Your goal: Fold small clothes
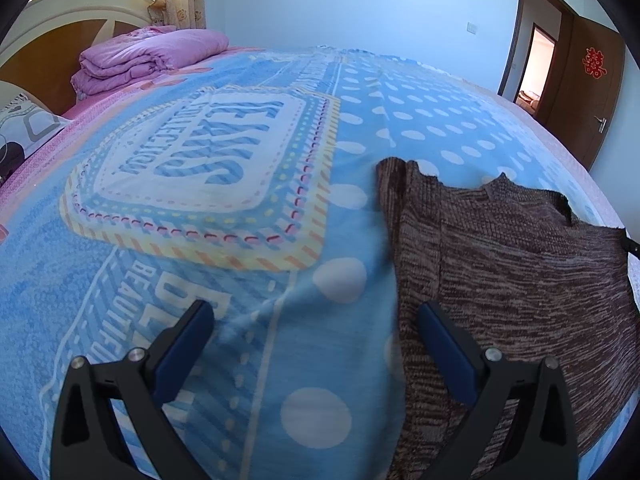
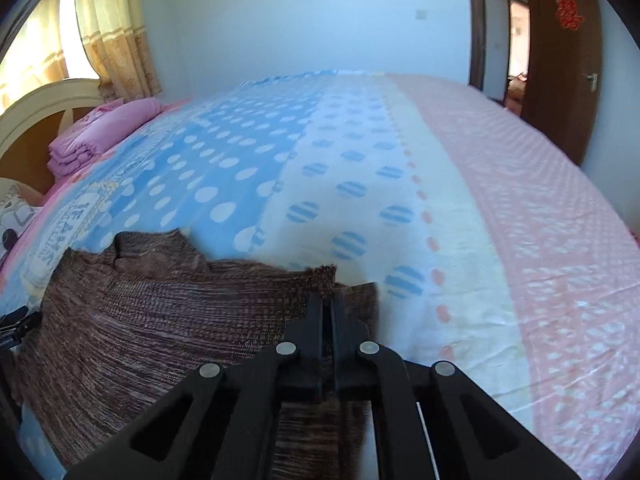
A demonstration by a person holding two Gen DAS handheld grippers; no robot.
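A small brown knitted sweater (image 1: 516, 264) lies on the blue printed bedspread (image 1: 200, 240). My left gripper (image 1: 316, 312) is open and empty, hovering low at the sweater's left edge; its right finger is over the knit, its left finger over the bedspread. In the right wrist view the sweater (image 2: 160, 320) fills the lower left. My right gripper (image 2: 327, 300) is shut on the sweater's right sleeve or edge, holding it lifted a little off the bed.
A folded pink quilt (image 1: 148, 60) and a pillow (image 1: 28, 124) lie by the headboard at the far left. The bed has a pink band (image 2: 540, 240) on the right side. An open brown door (image 1: 588, 92) stands at the far right.
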